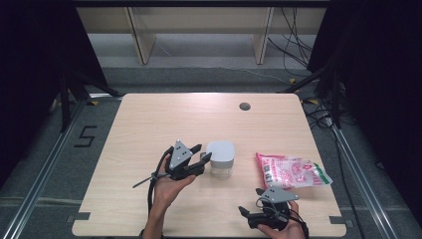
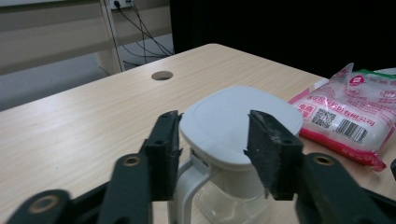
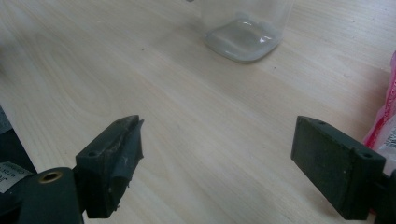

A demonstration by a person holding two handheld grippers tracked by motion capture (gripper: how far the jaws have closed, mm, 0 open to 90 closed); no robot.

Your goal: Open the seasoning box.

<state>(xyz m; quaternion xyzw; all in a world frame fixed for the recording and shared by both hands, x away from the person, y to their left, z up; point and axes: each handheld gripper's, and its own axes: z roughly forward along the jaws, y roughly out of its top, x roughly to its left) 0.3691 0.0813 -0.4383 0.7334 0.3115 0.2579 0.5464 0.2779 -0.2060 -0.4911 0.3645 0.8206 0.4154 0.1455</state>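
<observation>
High view: the worktop (image 1: 149, 119) carries a clear jar (image 1: 220, 159) with a white lid near its middle and a pink-and-white bag (image 1: 291, 172) to the jar's right, apart from it. The left gripper (image 1: 204, 158) sits just beside the jar's left side, at lid height. The right gripper (image 1: 243, 211) rests near the front edge, well clear of both things.

Left gripper view: the fingers (image 2: 164, 149) stand partly apart on either side of the white lid (image 2: 238, 123). The left finger lies against the lid's edge by the white hinge or handle piece; the right finger (image 2: 271, 151) sits in front of the lid's edge, and we cannot tell whether it presses. We judge the grip on the lid is being set, not yet firm. The lid is on, the jar looks empty.

Right gripper view: the fingers (image 3: 109, 168) stand wide apart over bare worktop with nothing between them; the jar's clear base (image 3: 243, 39) lies ahead, the bag's edge (image 3: 383, 121) at the right.

Progress, as we judge it: early. Opening the jar is in hand; the bag is untouched and sealed.
</observation>
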